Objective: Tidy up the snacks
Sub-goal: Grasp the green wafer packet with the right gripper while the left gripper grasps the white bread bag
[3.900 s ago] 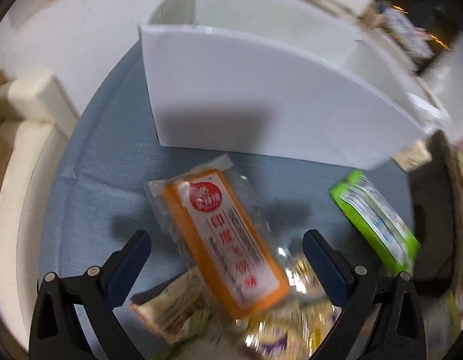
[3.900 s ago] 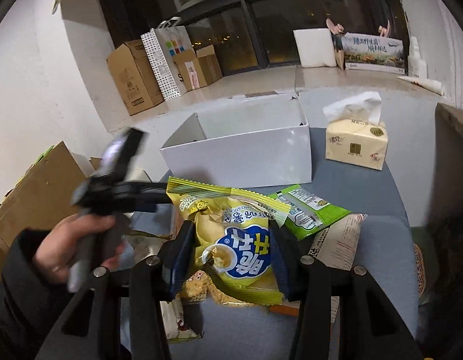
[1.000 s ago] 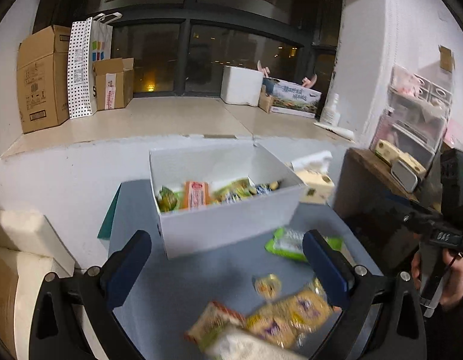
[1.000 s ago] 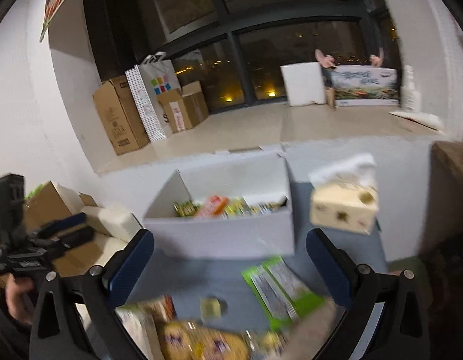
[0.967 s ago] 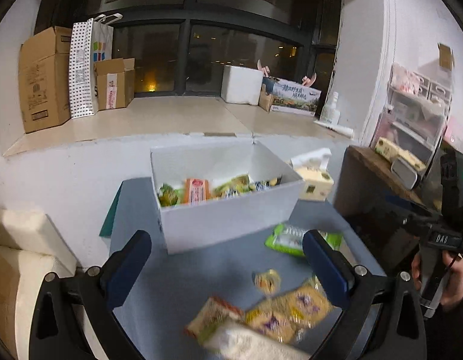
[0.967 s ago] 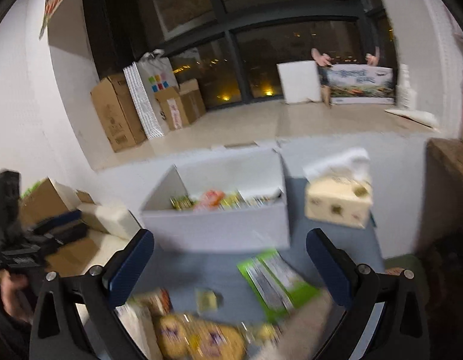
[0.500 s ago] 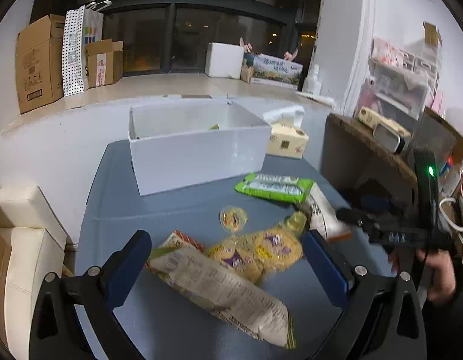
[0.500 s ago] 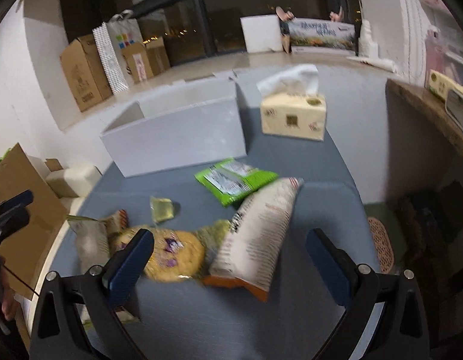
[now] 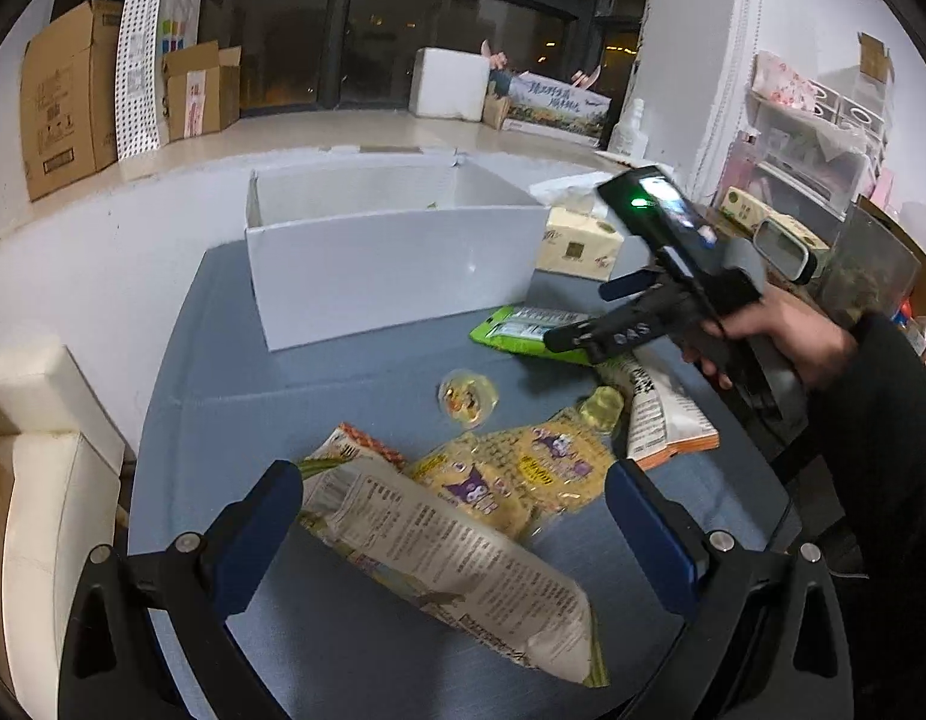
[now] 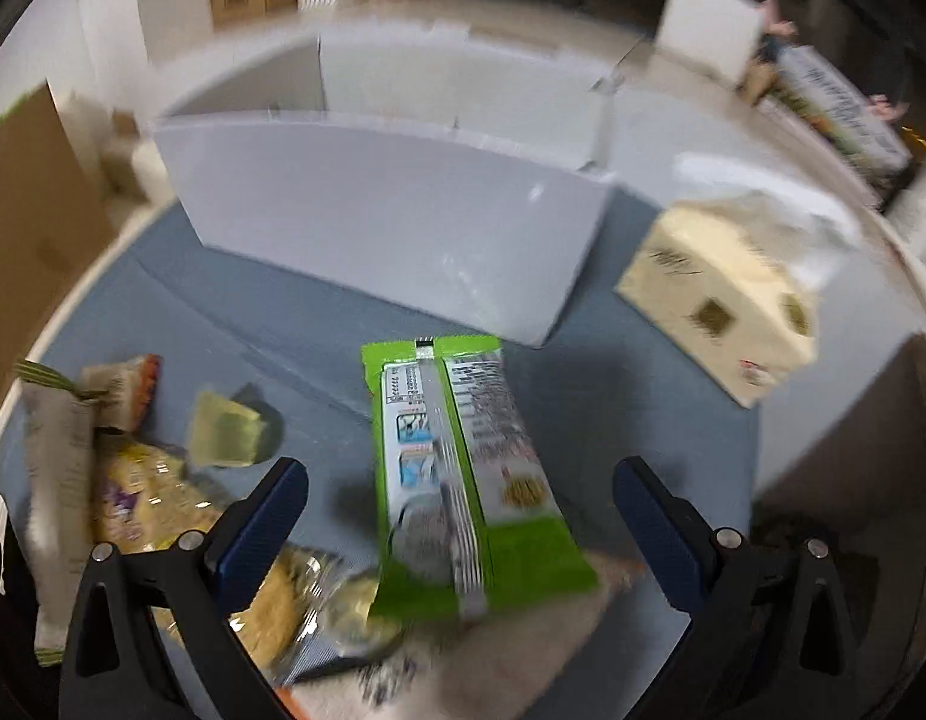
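Observation:
A white open box [image 9: 391,264] stands at the back of the blue table [image 9: 319,648]; it also shows in the right wrist view [image 10: 391,228]. My left gripper [image 9: 451,516] is open and empty above a long grey snack bag [image 9: 457,564] and a yellow bag [image 9: 523,474]. My right gripper [image 10: 460,501] is open and empty over a green snack pack [image 10: 463,480], which also shows in the left wrist view [image 9: 523,330]. The right gripper shows in the left wrist view [image 9: 577,324], held by a hand.
A round jelly cup [image 9: 468,397] lies mid-table. An orange-edged white bag [image 9: 661,420] lies right of the yellow bag. A tissue box [image 9: 577,246] stands right of the white box. A cream cushion [image 9: 37,420] is at left. Cardboard boxes [image 9: 67,102] stand on the far ledge.
Both grippers have dropped lower and nearer the table. The right gripper has moved in over the green pack. Both stay open and empty.

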`<state>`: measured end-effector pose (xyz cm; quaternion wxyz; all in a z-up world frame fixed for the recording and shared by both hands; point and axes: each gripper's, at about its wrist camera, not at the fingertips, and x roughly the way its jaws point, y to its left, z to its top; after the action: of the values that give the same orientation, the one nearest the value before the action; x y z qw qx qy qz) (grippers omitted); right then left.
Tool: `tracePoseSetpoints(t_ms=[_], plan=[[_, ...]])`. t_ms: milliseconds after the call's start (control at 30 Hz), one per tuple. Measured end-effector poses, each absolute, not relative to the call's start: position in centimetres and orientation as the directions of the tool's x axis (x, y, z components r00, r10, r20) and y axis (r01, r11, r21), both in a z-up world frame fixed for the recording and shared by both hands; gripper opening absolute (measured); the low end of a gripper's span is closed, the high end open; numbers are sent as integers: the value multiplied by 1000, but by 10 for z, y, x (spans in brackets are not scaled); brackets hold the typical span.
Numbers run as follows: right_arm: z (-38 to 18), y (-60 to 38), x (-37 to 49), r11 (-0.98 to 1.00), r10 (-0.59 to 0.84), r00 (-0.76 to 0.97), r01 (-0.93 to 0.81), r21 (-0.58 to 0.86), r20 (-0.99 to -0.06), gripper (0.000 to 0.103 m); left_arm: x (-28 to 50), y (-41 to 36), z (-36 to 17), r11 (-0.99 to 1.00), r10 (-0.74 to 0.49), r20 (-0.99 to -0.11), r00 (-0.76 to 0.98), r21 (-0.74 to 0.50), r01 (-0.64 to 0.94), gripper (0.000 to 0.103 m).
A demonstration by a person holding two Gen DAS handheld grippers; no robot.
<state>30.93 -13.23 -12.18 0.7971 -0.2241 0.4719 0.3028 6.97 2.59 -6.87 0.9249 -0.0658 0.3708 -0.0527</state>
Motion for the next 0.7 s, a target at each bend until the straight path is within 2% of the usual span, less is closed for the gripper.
tracePoseSetpoints(t_ms=[167,200,233,267,400,700], plan=[[-153,-109,321,685,190,300,-723,-92,-935,103,73,38,-85,982,-142,-711,689,-189,8,103],[-156,-108,321,684,196,287,-725,-79,-938,100,73,41,-90,979,-147,-719,679,-205,-5,103],[-159,-107,321,683,213,261,-729,-47,-941,95,74,43,-93,976,-153,-723,673,-217,-11,103],[-162,-107,321,683,220,239,-730,-26,-946,66,74,46,-96,972,-162,-729,665,-233,-19,103],[-159,-108,311,687,204,281,-724,-68,-938,67,73,52,-106,962,-171,-740,650,-267,-51,103],[-101,-149,260,760,398,391,-648,59,-830,67,76,46,-124,946,-159,-780,606,-295,-133,103]])
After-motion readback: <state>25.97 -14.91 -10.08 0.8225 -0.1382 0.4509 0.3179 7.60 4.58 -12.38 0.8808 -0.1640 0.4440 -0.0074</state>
